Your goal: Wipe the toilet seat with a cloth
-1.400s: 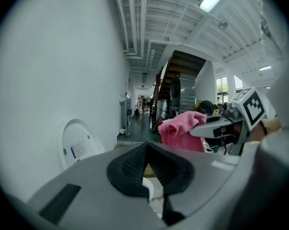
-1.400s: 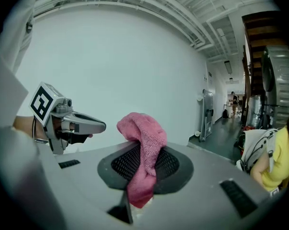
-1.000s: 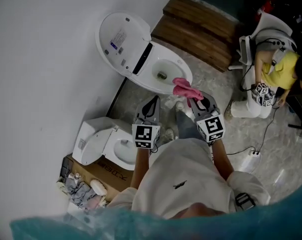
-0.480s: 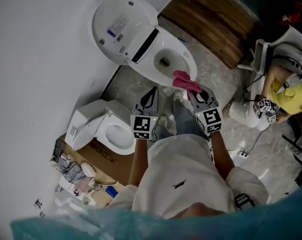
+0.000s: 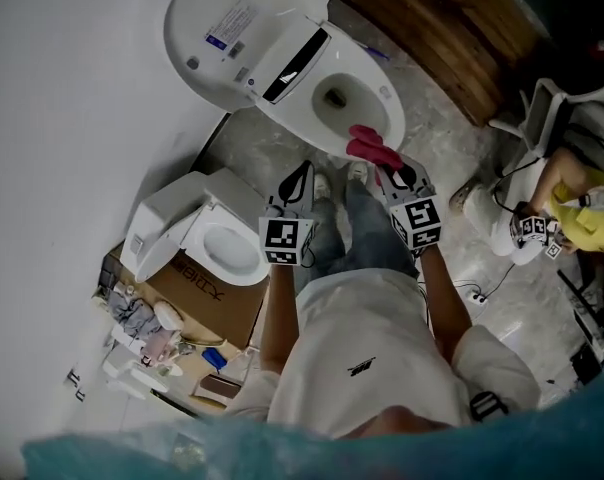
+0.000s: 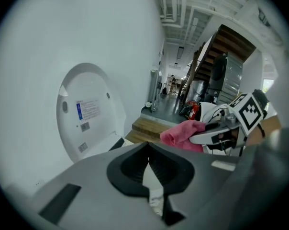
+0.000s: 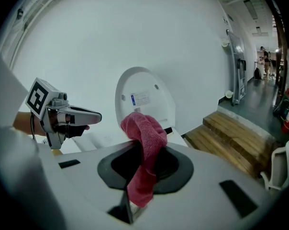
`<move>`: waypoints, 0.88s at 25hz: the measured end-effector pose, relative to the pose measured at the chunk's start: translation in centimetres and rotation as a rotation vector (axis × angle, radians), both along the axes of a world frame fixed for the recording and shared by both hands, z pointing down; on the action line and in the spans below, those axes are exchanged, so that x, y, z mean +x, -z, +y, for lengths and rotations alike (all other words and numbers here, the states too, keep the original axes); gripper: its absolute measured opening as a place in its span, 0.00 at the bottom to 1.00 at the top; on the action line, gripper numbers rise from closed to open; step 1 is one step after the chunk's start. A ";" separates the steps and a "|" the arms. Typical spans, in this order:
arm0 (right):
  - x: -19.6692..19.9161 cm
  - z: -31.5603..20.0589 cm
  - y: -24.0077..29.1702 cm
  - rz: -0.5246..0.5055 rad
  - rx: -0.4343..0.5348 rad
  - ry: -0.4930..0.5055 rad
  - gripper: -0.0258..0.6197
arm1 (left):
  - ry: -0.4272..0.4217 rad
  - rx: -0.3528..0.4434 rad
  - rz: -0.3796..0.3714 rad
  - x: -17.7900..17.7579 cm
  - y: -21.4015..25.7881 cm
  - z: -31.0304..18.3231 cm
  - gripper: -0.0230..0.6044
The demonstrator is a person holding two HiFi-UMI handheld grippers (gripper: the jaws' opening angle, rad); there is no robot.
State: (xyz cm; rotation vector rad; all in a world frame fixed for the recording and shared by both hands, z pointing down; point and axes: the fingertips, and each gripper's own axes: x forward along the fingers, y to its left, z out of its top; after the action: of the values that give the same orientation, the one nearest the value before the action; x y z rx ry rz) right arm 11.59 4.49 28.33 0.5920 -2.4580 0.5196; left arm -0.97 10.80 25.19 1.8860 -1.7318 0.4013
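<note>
A white toilet (image 5: 367, 78) stands ahead with its lid (image 5: 229, 28) raised against the wall and the bowl open. My right gripper (image 5: 387, 168) is shut on a pink cloth (image 5: 372, 149), which hangs at the bowl's near rim. In the right gripper view the pink cloth (image 7: 144, 152) bunches up between the jaws, with the lid (image 7: 144, 102) behind it. My left gripper (image 5: 300, 180) is shut and empty, held short of the toilet, to the left of the cloth. The left gripper view shows the lid (image 6: 87, 111) and the cloth (image 6: 183, 134).
A second, smaller toilet (image 5: 207, 243) sits on a cardboard box (image 5: 197, 293) at the left, with clutter (image 5: 147, 333) beside it. Wooden steps (image 5: 452, 28) lie behind the toilet. A seated person (image 5: 577, 208) is at the right, and a cable (image 5: 482, 293) runs across the floor.
The head view has shifted, so the toilet now sits higher in frame. Both grippers have moved nearer the bowl, and the pink cloth now reaches its near rim.
</note>
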 end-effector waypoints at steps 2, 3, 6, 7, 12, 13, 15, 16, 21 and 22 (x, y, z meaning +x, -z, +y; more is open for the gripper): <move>-0.8 -0.3 -1.4 0.012 -0.007 0.002 0.12 | 0.005 -0.012 0.003 -0.8 -1.5 -0.1 0.05; -1.2 -0.3 -2.1 0.019 -0.009 0.003 0.12 | 0.008 -0.017 0.006 -1.1 -2.1 -0.1 0.05; -2.5 -0.2 -4.4 0.040 -0.025 0.000 0.12 | 0.011 -0.037 0.028 -1.9 -4.1 -0.1 0.05; -2.9 -0.1 -5.3 0.047 -0.031 -0.004 0.12 | 0.007 -0.043 0.035 -2.2 -4.9 -0.1 0.05; -5.2 -0.1 -9.7 0.091 -0.049 -0.017 0.12 | -0.017 -0.075 0.074 -3.3 -9.2 -0.5 0.05; -5.7 -0.1 -10.6 0.098 -0.055 -0.021 0.12 | -0.024 -0.080 0.078 -3.6 -10.1 -0.6 0.05; -6.5 -0.1 -12.3 0.111 -0.064 -0.029 0.12 | -0.039 -0.093 0.088 -4.0 -11.9 -0.8 0.05; -6.9 -0.2 -13.2 0.117 -0.068 -0.033 0.12 | -0.047 -0.098 0.090 -4.2 -12.9 -0.9 0.05; -8.3 0.0 -17.2 0.143 -0.093 -0.044 0.12 | -0.078 -0.121 0.112 -5.0 -16.9 -1.2 0.05; -8.5 0.1 -17.9 0.148 -0.096 -0.044 0.12 | -0.081 -0.125 0.116 -5.1 -17.7 -1.3 0.05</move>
State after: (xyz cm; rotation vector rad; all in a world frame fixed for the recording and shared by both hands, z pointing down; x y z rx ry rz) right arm 3.07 4.58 46.27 0.6238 -2.2722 0.5863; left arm -6.04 9.49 42.87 1.8564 -1.5237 0.4126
